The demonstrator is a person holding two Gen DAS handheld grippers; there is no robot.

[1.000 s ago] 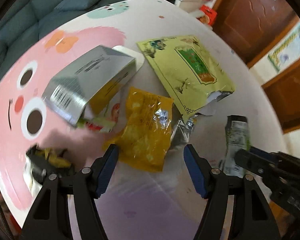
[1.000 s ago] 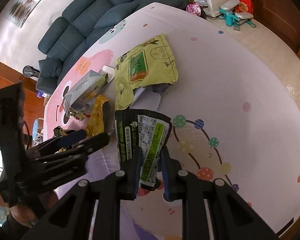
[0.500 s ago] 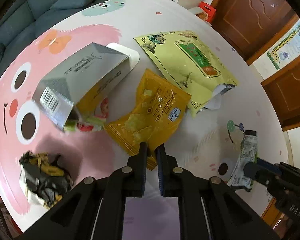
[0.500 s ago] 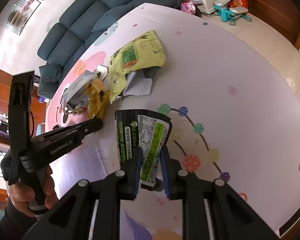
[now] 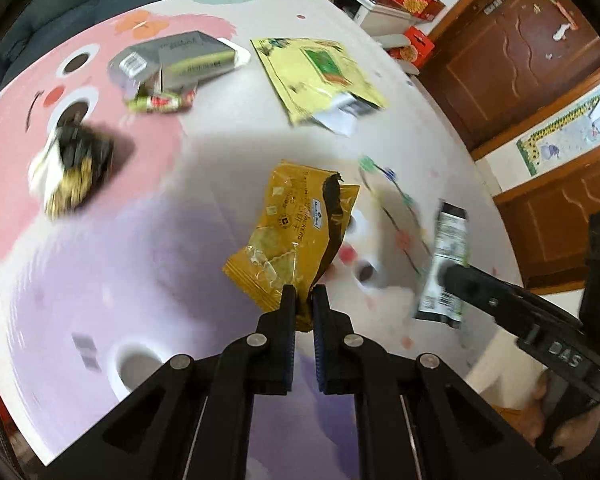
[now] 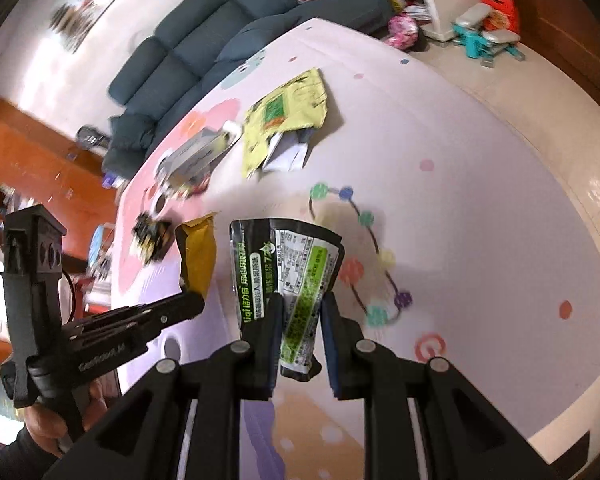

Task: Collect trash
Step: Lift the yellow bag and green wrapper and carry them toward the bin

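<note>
Carrying two of the pieces: left hand-held gripper (image 5: 304,300) clamping the yellow snack packet (image 5: 296,236), right hand-held gripper (image 6: 300,312) clamping the black-green sachet (image 6: 296,276); leaving grey carton (image 5: 176,60), green pouch (image 5: 316,76), crumpled wrapper (image 5: 72,168) around eleven o'clock.

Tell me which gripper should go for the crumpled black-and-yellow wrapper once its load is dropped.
Left, probably. Both are full: the left gripper pinches the yellow snack bag, the right gripper the black-and-green pouch. The crumpled wrapper lies on the mat's left side, nearer the left gripper.
</note>
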